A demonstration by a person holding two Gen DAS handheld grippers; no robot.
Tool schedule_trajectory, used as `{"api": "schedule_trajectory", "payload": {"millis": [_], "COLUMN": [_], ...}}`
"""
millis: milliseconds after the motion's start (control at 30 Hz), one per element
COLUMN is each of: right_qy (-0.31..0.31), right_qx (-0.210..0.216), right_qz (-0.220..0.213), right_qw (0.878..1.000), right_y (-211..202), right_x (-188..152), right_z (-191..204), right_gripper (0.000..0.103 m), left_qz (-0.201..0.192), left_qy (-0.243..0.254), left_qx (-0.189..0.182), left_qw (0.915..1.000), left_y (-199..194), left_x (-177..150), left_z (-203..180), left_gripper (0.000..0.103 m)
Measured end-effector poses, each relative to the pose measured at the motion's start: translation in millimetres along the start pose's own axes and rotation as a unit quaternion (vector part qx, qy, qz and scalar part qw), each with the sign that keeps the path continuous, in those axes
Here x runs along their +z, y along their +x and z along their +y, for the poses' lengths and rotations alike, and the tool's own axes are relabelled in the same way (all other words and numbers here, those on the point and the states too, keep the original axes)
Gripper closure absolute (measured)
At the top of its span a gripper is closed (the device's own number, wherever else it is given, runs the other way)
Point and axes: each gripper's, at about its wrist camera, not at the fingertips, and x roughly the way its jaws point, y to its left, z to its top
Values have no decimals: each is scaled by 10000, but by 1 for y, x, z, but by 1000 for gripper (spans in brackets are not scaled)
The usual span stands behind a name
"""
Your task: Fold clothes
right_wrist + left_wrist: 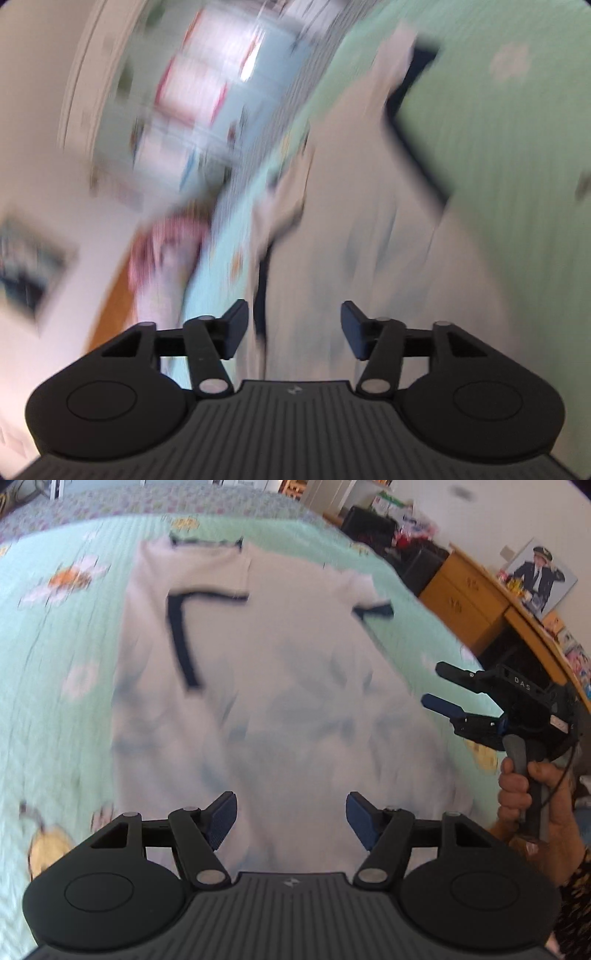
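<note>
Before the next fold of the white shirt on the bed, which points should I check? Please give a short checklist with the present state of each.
1. Left gripper open, nothing between the fingers: ok.
2. Right gripper open and empty: ok.
3. White shirt lies on the green bedspread: ok.
4. One side with its dark-trimmed sleeve already folded inward: ok.
5. Other sleeve folded in: not ok, it sticks out.
6. Fabric flat, no wrinkles: cannot tell, the pictures are blurred.
</note>
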Motion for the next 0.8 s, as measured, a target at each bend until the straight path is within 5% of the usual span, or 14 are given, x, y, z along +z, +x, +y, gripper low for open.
{"api": "schedule_trajectory", "payload": {"millis": [167, 300, 500, 600, 667, 800], "right_qy": [308, 539, 48, -196, -162, -261], "right_qx": [-313, -278, -3, 345, 851, 604], "right_qz": [-1165, -1434, -1779, -2051, -2046, -1899], "right_qw": [9922, 9878, 9840, 9779, 9750, 9796], "right_y": [23, 57, 83, 76, 72, 78], "right_x": [65, 86, 96, 84, 89, 91], "right_z": [-20, -47, -88, -117, -120, -115], "right_gripper": [44, 43, 34, 44, 30, 36], "left_qz": [-322, -654, -840, -739, -688, -691], "left_qy": [874, 1873, 3320, 3608, 3860, 4657], "left_qx": [545, 603, 902, 1003, 1005, 1001], "left_qw": [9942, 9783, 9352, 9243, 9144, 8765], "left_y": [37, 85, 181, 226, 256, 301], "left_x": [87, 146, 192, 209, 219, 225], "left_z": [-42, -89, -157, -182, -198, -227], "left_gripper": [33, 33, 33, 33, 33, 31]}}
